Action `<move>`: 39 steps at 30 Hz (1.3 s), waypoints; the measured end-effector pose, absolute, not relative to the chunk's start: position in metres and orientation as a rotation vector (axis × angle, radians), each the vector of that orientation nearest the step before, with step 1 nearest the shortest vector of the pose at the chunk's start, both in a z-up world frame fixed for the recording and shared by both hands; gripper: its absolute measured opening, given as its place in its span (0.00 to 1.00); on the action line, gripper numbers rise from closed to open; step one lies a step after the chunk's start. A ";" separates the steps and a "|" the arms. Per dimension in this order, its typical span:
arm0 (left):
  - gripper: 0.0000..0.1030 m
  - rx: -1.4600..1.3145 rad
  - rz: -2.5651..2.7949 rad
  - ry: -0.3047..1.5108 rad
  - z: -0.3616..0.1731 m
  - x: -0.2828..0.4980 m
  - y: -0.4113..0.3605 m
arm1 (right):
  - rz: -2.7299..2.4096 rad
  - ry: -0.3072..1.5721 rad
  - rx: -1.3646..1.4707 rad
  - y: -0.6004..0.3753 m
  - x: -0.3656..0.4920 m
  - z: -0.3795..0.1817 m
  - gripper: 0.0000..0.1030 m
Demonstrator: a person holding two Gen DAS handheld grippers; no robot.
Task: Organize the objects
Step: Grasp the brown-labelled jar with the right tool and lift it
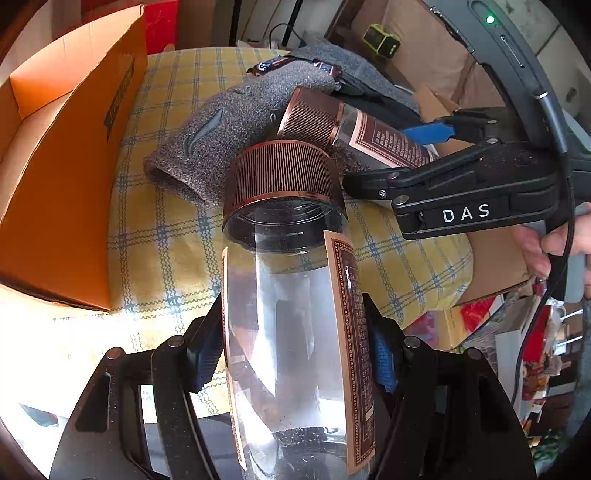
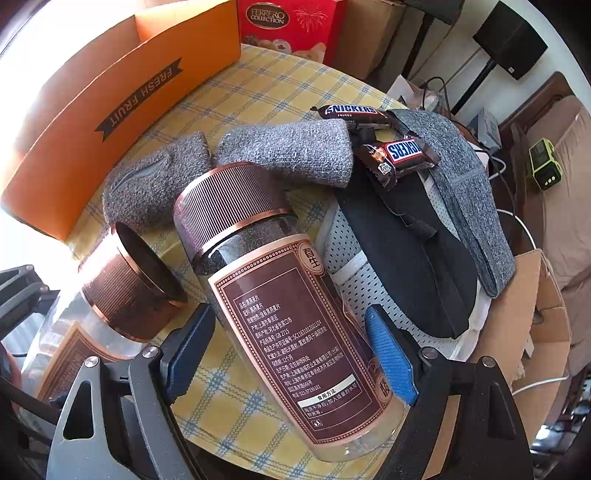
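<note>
A clear, empty-looking jar (image 1: 291,332) with a ribbed copper lid (image 1: 280,173) sits between my left gripper's (image 1: 291,306) pads, which press on both its sides. In the right wrist view the same jar (image 2: 122,291) shows at the lower left. A second jar (image 2: 295,332), with a brown label and dark grains under its lid, lies on the yellow checked tablecloth (image 2: 280,96). My right gripper (image 2: 290,312) straddles it, and a small gap remains between each blue pad and the jar. From the left wrist view, the right gripper (image 1: 376,158) reaches in from the right around that jar (image 1: 373,136).
An open orange "FRESH FRUIT" box (image 2: 122,110) stands at the table's left. Behind the jars lie two grey knitted pieces (image 2: 288,147), two Snickers bars (image 2: 351,112), and black (image 2: 406,258) and grey (image 2: 461,184) insoles. A red Ferrero box (image 2: 288,22) is beyond the table.
</note>
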State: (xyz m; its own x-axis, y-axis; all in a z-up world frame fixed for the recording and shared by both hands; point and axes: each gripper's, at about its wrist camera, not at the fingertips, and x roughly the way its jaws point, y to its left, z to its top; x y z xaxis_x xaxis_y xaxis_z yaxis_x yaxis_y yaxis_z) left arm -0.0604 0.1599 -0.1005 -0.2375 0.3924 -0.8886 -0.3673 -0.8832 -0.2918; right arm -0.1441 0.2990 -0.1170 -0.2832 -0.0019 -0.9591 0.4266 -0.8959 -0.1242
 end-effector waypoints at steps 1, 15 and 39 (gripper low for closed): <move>0.62 -1.550 2.153 -0.025 -0.099 -0.059 0.159 | -2.259 0.538 1.693 0.298 -0.143 -0.117 0.82; 0.62 -1.419 2.230 -0.031 -0.059 -0.045 0.136 | -2.345 0.530 1.770 0.285 -0.138 -0.128 0.71; 0.62 -1.307 2.331 -0.140 -0.017 -0.057 0.108 | -2.481 0.088 1.756 0.297 -0.107 -0.124 0.66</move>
State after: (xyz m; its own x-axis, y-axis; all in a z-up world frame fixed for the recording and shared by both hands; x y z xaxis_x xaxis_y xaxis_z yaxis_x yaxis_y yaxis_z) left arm -0.0573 0.1076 -0.0165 -0.4418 0.4394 -0.7821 -0.3428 -0.8884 -0.3054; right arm -0.1072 0.2974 -0.1244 -0.3294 -0.0488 -0.9429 0.1157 -0.9932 0.0109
